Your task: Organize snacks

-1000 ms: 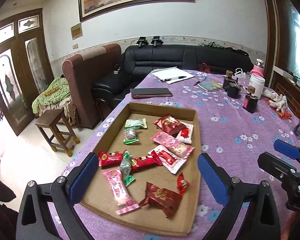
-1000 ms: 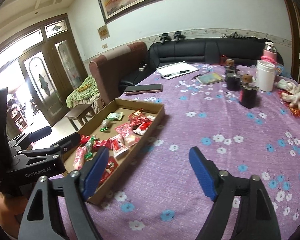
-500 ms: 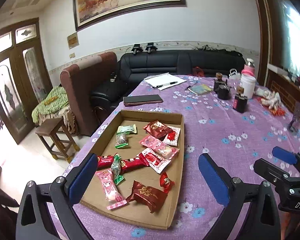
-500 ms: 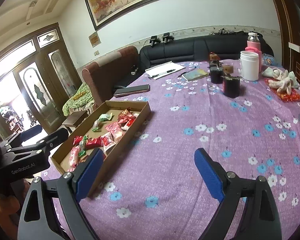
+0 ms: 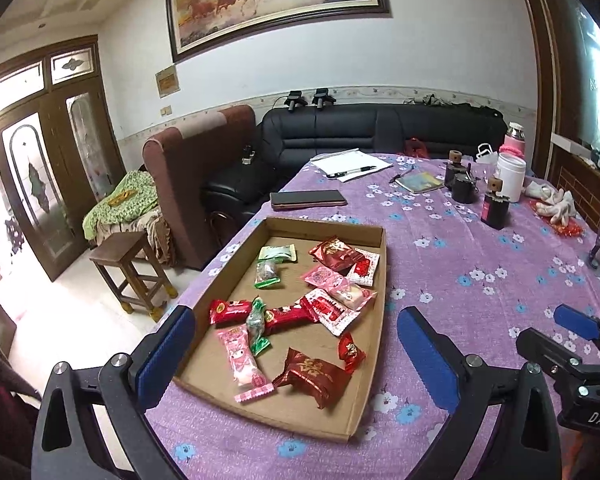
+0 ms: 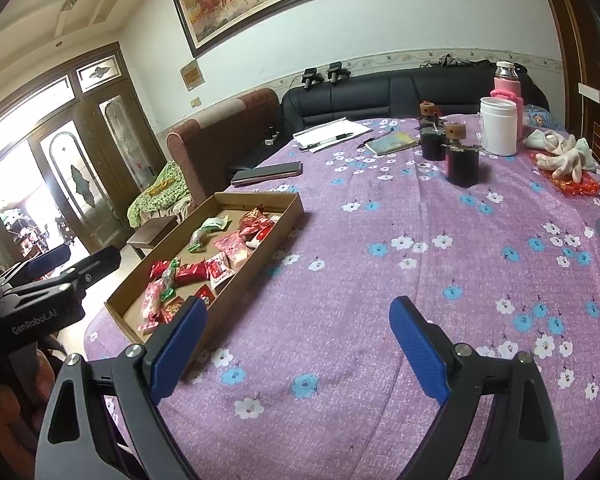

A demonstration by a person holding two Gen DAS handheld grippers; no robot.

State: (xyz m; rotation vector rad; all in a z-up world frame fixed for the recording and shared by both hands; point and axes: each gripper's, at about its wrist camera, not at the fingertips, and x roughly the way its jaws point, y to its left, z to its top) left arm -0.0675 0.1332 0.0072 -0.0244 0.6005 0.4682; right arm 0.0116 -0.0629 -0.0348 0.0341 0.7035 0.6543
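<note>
A shallow cardboard tray point(image 5: 374, 308) lies on the purple flowered tablecloth and holds several wrapped snacks: a dark red packet point(image 5: 312, 376) at the near end, a pink packet point(image 5: 244, 362), red bars point(image 5: 228, 310), green packets point(image 5: 277, 253) and red-white packets point(image 5: 332, 310). My left gripper point(image 5: 296, 354) is open and empty, held above the tray's near end. My right gripper point(image 6: 296, 344) is open and empty over bare cloth to the right of the tray point(image 6: 260, 248). The right gripper also shows at the left view's right edge point(image 5: 572, 328).
A dark phone point(image 5: 308, 199) lies beyond the tray. Papers with a pen point(image 5: 352, 166), a booklet point(image 5: 420, 182), dark jars point(image 6: 462, 160), a white canister point(image 6: 498, 126), a pink flask point(image 6: 506, 84) and gloves point(image 6: 564, 154) stand at the far end. A stool point(image 5: 130, 264) and sofas are left of the table.
Both grippers have pulled back and risen, so the tray and table look smaller and farther. Both stay open. The snacks have not moved.
</note>
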